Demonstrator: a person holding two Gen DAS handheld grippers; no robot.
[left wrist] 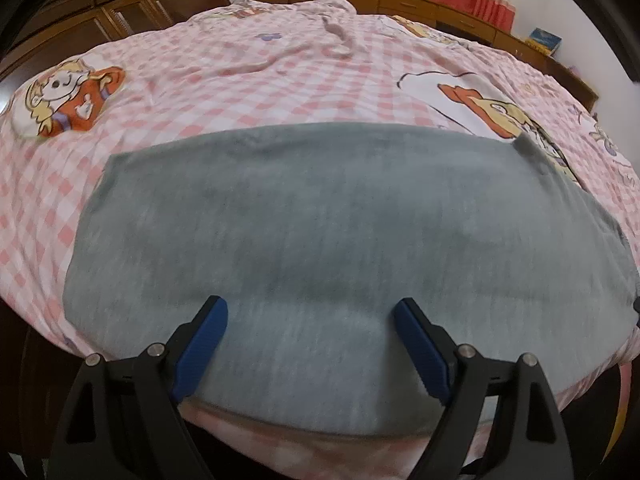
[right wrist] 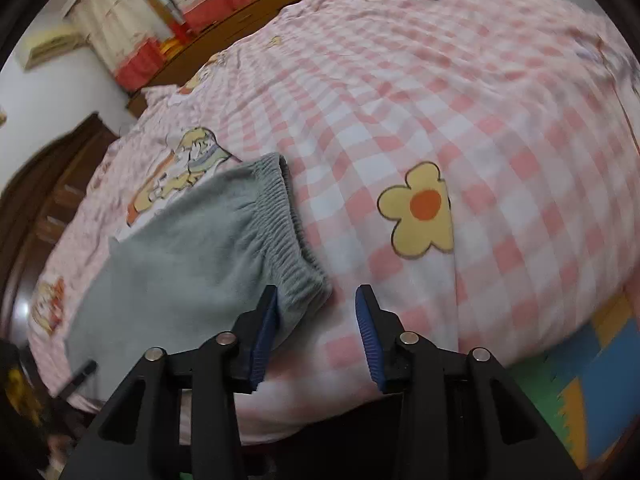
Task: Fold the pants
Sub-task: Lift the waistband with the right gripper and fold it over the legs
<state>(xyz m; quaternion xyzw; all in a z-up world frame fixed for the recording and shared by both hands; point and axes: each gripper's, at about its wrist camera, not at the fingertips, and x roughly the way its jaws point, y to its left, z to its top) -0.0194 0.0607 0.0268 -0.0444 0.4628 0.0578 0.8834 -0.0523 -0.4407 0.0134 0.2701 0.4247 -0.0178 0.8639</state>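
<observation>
Left wrist view shows the gray pants [left wrist: 312, 232] lying flat on the bed [left wrist: 240, 72], already folded into one long strip. The left tongs [left wrist: 310, 344] hang wide over them, holding nothing. The right tongs [right wrist: 316, 332] gape by the stretchy waistband [right wrist: 288, 224]. More folds seem left.

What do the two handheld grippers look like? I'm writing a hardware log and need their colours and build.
The left gripper and the right gripper look alike: matte black angular frames with triangular cut-outs, silver round pivot pins at the joints, and two fingers faced with ribbed blue pads. No cables, markings, hands or sleeves are visible in either wrist view.
</observation>
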